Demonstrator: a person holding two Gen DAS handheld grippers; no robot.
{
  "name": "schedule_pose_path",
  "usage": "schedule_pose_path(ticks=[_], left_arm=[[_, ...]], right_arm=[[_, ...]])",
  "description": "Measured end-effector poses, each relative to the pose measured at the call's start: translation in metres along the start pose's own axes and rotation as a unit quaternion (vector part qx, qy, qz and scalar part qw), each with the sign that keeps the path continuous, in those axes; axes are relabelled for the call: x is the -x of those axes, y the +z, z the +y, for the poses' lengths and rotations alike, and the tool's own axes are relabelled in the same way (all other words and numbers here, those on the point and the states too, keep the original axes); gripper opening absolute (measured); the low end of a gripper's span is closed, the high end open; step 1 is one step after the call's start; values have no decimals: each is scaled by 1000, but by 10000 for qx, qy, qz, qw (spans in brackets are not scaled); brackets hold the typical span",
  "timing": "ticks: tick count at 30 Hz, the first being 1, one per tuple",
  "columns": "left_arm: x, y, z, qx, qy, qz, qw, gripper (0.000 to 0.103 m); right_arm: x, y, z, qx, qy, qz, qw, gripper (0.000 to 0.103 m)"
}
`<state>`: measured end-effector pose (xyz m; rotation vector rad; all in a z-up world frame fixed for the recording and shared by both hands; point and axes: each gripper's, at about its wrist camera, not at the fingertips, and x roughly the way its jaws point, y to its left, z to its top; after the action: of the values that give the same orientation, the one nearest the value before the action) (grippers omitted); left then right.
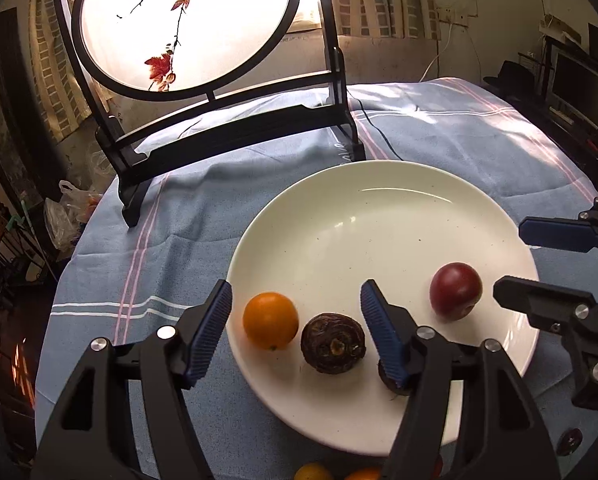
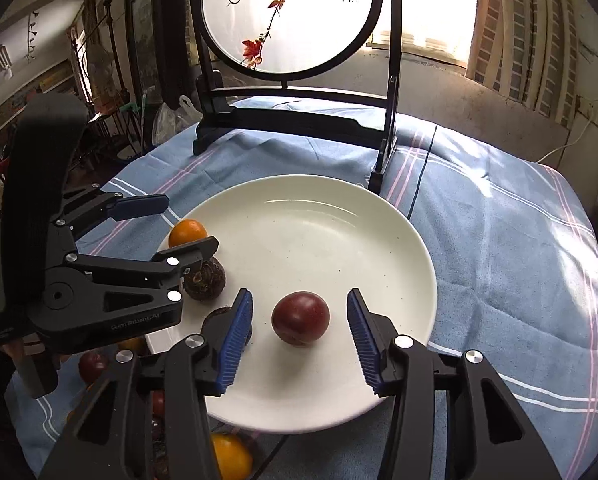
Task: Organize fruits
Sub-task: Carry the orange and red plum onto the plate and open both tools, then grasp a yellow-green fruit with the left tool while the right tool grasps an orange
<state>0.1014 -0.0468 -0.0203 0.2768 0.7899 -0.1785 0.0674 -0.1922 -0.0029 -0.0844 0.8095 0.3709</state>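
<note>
A white plate holds an orange, a dark brown ridged fruit, a second dark fruit half hidden behind my left finger, and a dark red plum. My left gripper is open and empty, its fingers either side of the orange and brown fruit. My right gripper is open and empty around the plum without touching it. It shows at the right of the left wrist view. The left gripper shows in the right wrist view, over the plate.
Several loose fruits lie on the blue cloth in front of the plate: oranges and a plum. A black-framed round painted screen stands behind the plate. A cable runs over the cloth.
</note>
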Motion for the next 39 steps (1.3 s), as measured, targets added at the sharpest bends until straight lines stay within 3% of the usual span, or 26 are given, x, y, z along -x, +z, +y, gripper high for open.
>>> schedule_pose_path(ticks=[8,15,22,28,31,32,34,36,39], left_arm=[[37,-16,2,-89,-10,-197,9998,68],[93,-64,14,-273,-197,-405,9986,76],[120,-134,5,-704,-738,-49,9948,79],[108,-171,-5,-836,-1004,356,9908,80],[97,-174,-9,-780,-1047,486,9902,80],[95,-175,-10,-764,-1072,488,9901,80],[94,-174,-12,-792,-1195,457,9886,70],[95,-174,-15,-801,-1447,485,9850,41],[98,-174,-19,-893,-1453,489,9841,37]], right_arm=[[52,-23,12,16,103,-189,9998,54],[98,-78,52,450,408,-181,9980,60],[82,-129,101,1045,555,411,9921,60],[55,-137,108,933,538,743,9914,60],[50,-136,106,894,482,775,9918,40],[51,-136,105,872,538,789,9916,40],[55,-139,103,887,574,788,9913,39],[58,-141,101,893,586,789,9911,39],[65,-142,98,840,608,743,9918,39]])
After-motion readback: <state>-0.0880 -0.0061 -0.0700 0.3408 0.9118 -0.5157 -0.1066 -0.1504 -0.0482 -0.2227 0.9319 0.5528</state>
